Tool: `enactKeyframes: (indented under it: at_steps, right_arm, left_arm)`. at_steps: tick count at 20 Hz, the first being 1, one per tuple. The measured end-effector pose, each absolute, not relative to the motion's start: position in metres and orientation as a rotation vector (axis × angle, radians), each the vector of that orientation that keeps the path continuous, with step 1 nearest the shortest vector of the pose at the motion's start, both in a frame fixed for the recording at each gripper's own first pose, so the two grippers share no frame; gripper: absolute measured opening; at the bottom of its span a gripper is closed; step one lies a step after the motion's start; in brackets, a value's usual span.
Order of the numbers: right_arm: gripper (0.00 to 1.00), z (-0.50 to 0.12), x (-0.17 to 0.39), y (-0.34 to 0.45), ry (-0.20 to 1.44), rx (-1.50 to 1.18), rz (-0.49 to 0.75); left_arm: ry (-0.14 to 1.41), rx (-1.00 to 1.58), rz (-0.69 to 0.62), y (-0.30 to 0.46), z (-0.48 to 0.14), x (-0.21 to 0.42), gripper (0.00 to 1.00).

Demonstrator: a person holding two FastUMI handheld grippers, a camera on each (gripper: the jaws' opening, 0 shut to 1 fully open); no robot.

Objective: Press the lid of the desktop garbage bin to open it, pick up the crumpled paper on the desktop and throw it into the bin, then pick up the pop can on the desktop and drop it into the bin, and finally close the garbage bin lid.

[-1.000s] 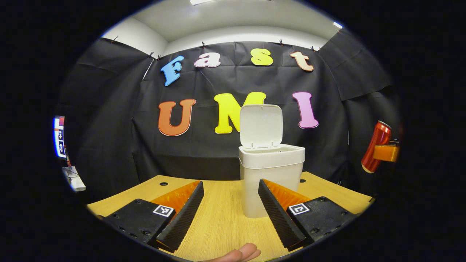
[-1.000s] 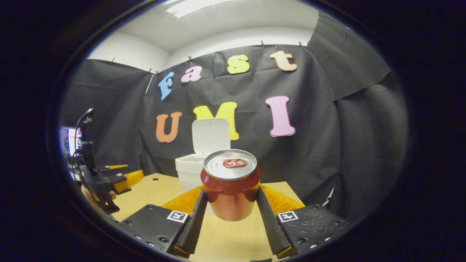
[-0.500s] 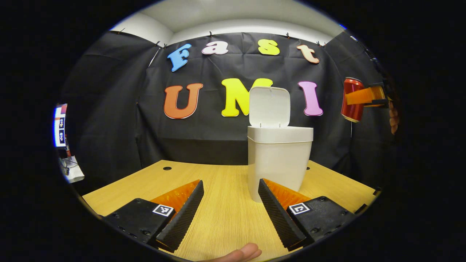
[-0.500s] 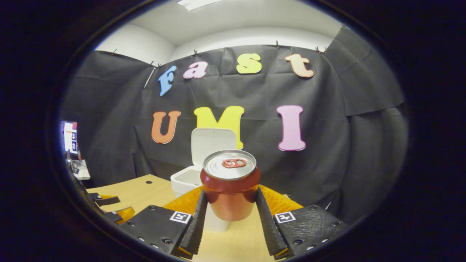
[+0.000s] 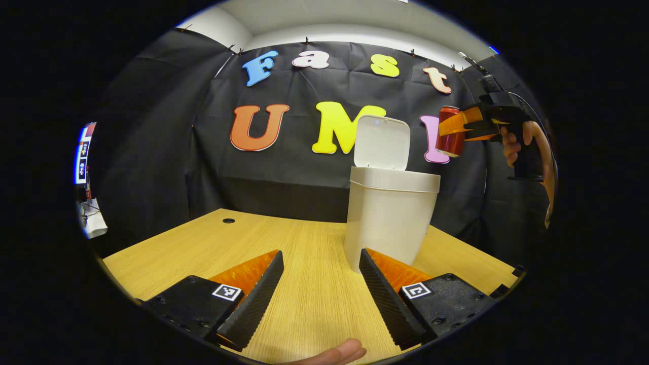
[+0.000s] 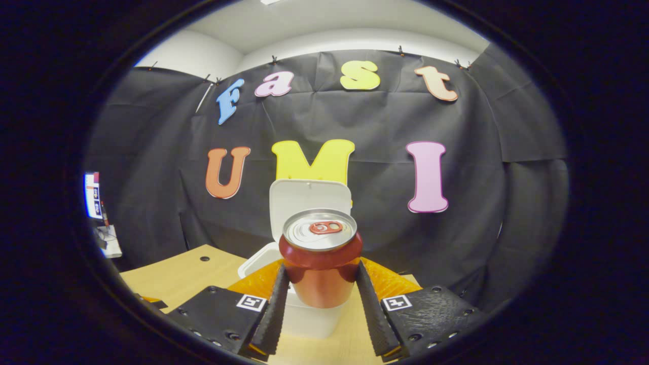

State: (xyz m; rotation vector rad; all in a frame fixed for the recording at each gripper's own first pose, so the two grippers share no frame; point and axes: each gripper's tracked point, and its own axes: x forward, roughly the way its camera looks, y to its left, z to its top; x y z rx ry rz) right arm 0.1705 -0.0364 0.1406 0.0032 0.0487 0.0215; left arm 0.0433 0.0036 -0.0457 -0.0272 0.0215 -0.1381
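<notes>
The white garbage bin (image 5: 390, 218) stands on the wooden table (image 5: 284, 243) with its lid (image 5: 381, 143) hinged up. My left gripper (image 5: 321, 253) hovers low over the table just in front of the bin, open, nothing between its fingers. To the right of the lid, above the bin's rim, the red pop can (image 5: 450, 144) hangs in the air, held by my right gripper (image 5: 459, 126). In the right gripper view the can (image 6: 322, 263) sits upright with both fingers pressed on its sides, my right gripper (image 6: 321, 268) shut on it. The bin (image 6: 309, 317) and raised lid (image 6: 309, 200) lie just beyond it.
A hand (image 5: 527, 147) holds the right gripper's handle at the right. A fingertip (image 5: 339, 352) shows at the bottom edge. A monitor (image 5: 81, 157) stands off the table to the far left. The table has small holes (image 5: 228, 220) near its back edge.
My right gripper has carried the can upward and leftward, from low beside the table to a spot close to the bin's lid. My left gripper stays open and has sunk a little.
</notes>
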Motion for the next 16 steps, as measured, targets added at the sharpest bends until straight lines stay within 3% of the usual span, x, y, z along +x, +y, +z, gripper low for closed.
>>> enactKeyframes:
  at_steps: [8,16]
  right_arm:
    - [0.68,0.139,0.213,-0.004,0.044,-0.077,-0.014]
    - [0.68,0.133,0.257,0.004,0.057,0.013,-0.027]
  left_arm:
    - [0.044,-0.016,-0.104,0.020,-0.057,0.046,0.99]
    - [0.023,-0.032,-0.012,0.051,-0.050,0.048,0.99]
